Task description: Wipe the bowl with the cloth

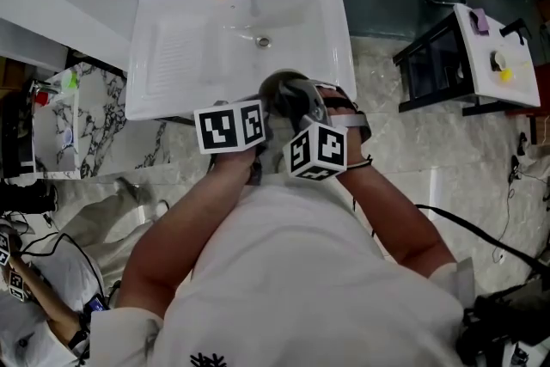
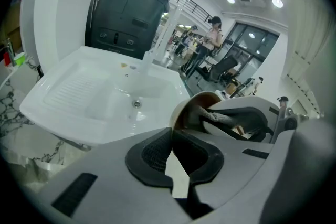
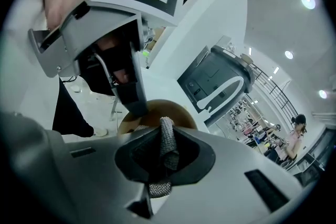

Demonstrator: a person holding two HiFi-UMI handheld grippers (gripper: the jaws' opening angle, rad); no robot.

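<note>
My left claw [image 2: 170, 139] pinches the bowl [image 2: 191, 112] by its rim to steady it, so my right claw [image 3: 163, 150] beside it, pinching the cloth [image 3: 167, 127], can wipe.

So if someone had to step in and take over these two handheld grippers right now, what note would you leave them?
Left gripper: shut on the rim of the bowl, holding it tipped on its side in the air by the front edge of the white sink.
Right gripper: shut on a grey cloth, whose free end reaches into the bowl's brown inside.
Done: the bowl is picked up and the cloth is inside it.
Left: rub the cloth round the inside and the rim. How much is already wiped cannot be told. Best to keep both grips closed.
</note>
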